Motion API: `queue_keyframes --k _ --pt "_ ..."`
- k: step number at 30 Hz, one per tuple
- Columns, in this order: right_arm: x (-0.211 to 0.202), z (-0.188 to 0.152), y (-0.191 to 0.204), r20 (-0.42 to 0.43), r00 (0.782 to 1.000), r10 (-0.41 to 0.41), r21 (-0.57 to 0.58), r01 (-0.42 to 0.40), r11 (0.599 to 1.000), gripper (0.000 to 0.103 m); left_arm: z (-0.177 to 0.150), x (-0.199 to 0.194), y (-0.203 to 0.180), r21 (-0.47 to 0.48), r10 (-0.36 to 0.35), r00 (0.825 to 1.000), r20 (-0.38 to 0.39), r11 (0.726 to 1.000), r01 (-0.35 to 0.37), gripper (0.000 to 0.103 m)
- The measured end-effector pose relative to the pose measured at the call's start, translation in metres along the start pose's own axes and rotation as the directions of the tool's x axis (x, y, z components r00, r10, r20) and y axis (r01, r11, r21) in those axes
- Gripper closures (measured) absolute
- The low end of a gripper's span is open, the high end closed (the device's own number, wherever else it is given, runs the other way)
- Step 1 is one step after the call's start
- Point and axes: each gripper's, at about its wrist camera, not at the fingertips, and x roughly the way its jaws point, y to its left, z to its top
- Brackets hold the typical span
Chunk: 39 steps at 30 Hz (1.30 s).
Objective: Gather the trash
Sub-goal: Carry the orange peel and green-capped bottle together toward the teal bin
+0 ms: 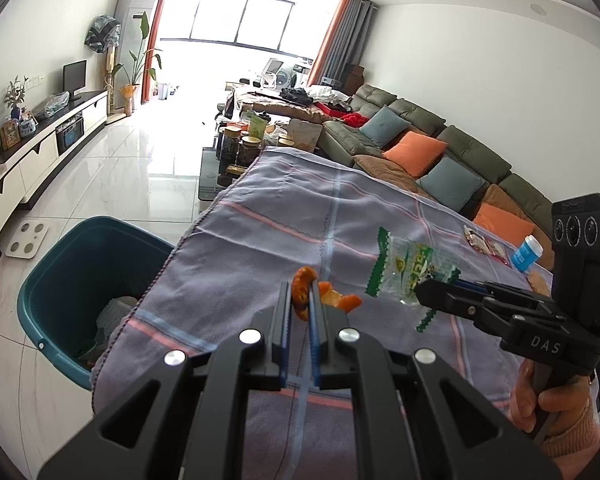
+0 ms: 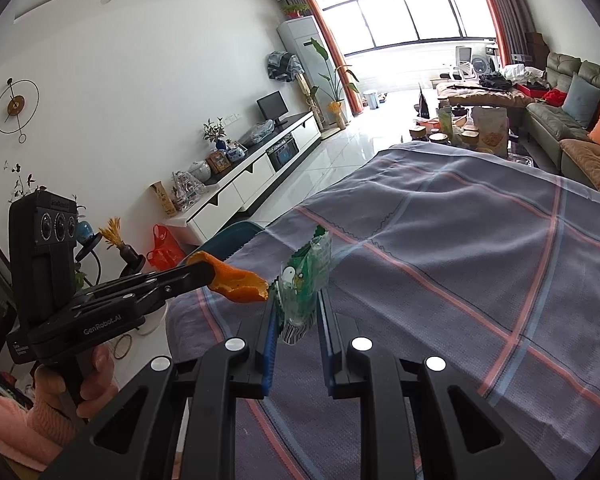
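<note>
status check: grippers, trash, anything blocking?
Left gripper shut on orange peel. Right gripper shut on green-printed clear wrapper. Teal bin left of table, path clear. More litter still on cloth.

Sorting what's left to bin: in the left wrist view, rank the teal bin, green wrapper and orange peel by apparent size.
1. Teal bin
2. Green wrapper
3. Orange peel, though nearness to the camera enlarges it.

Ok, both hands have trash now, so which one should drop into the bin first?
Left, probably. The left gripper, shut on the orange peel, sits nearer the teal bin at the table's left edge. The right gripper holds the green wrapper farther from it.
</note>
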Motion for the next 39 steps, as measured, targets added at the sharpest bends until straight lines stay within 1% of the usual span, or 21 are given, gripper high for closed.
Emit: queue_keyframes --k 13,39 --pt "0.007 0.004 0.011 -0.008 1.0 0.013 -0.023 -0.013 1.0 0.084 -0.001 -0.008 0.013 -0.017 0.016 1.0 0.012 1.0 -0.016 0.094" --pt "0.02 0.011 0.018 -0.023 0.999 0.04 -0.052 -0.041 0.998 0.084 -0.003 -0.019 0.023 -0.037 0.05 0.998 0.023 0.998 -0.049 0.094"
